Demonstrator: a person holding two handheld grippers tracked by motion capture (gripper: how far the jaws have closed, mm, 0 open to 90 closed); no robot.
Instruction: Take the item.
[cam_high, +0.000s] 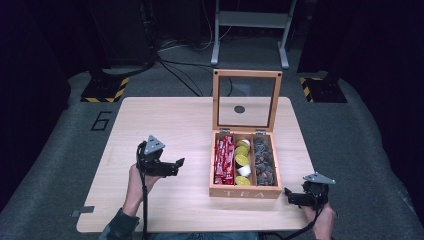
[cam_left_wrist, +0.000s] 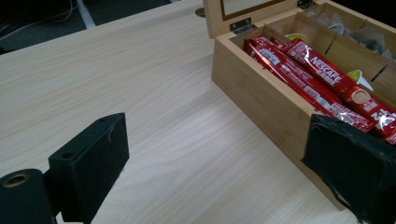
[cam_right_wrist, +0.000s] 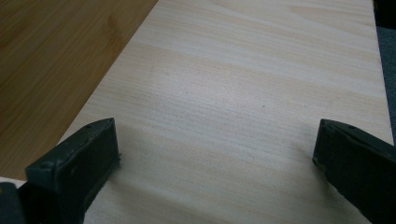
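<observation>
The wooden tea box (cam_high: 244, 192) sits on the right half of the table (cam_high: 165, 125), its glass-paned lid (cam_high: 246, 100) standing upright at the far side. It has three compartments: red coffee sticks (cam_high: 224, 160) on the left, small yellow and white cups (cam_high: 242, 162) in the middle, dark tea bags (cam_high: 264, 161) on the right.

The left gripper (cam_high: 172, 165) hovers over the table to the left of the box, jaws wide apart and holding nothing; its own view has the sticks (cam_left_wrist: 322, 79) just beyond the near box wall. The right gripper (cam_high: 292, 196) rests at the near right corner of the box, also spread open and empty, with bare table between its jaws.

The sticks look light, thin and glossy, so likely slippery and apt to bend; pinching one across its narrow width near an end, where it lies on top of the pile, seems safest. The box itself looks rigid and heavier, and its lid hinges could let it swing shut if knocked
</observation>
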